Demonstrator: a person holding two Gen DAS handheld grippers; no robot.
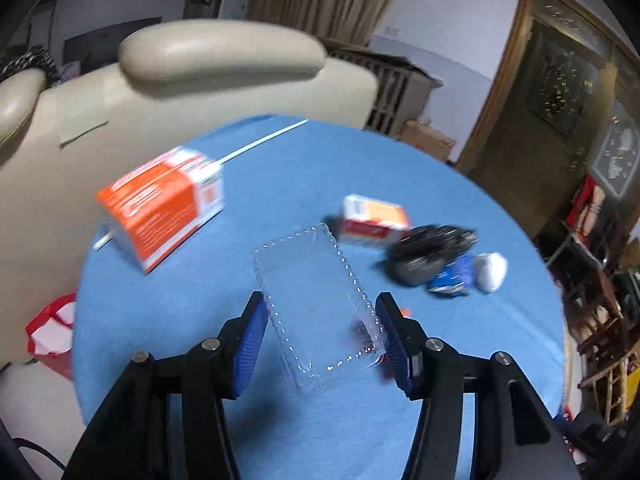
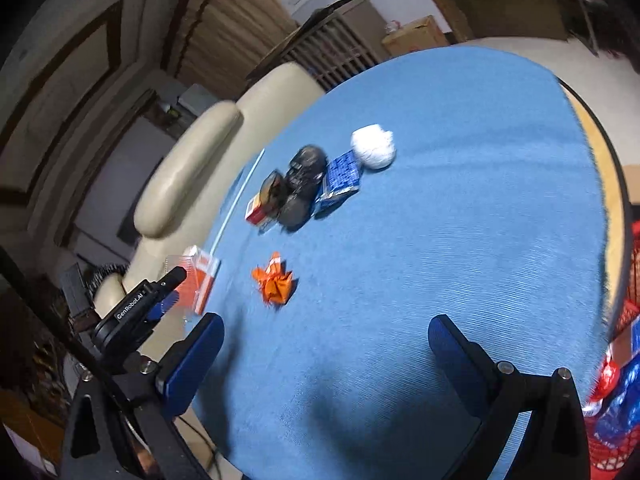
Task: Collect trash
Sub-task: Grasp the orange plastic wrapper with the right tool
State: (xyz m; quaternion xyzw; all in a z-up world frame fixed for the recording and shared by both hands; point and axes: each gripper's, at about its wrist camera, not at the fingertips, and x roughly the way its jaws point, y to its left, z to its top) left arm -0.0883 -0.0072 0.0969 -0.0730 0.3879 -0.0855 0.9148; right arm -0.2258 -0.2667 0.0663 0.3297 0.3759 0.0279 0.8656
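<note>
The clear plastic tray [image 1: 316,304] sits between the pads of the left gripper [image 1: 322,338], which clench it across its narrow width near the near end; its long axis runs away from the jaws, up and slightly leftward in the left wrist view, so most of it sticks out ahead of the fingertips over the blue tablecloth [image 1: 280,168]. It looks lifted clear of the cloth, though blur makes that hard to confirm.

Left of the tray lies the orange carton [image 1: 160,208], its long axis slanting up to the right, with a white straw [image 1: 264,142] beyond it. Right of the tray are the small red-and-yellow box [image 1: 374,222], the black wrapper [image 1: 428,252], the blue packet [image 1: 452,278] and the white paper ball [image 1: 492,272], huddled together.

The right gripper [image 2: 324,340] stands released, nothing between its pads. The crumpled orange wrapper [image 2: 274,282] lies just ahead and left of those jaws, nearer to this hand than the huddle farther up the cloth, so it seems the natural next pick. A red mesh basket [image 2: 624,432] shows at the far right edge, likely where the trash goes.
</note>
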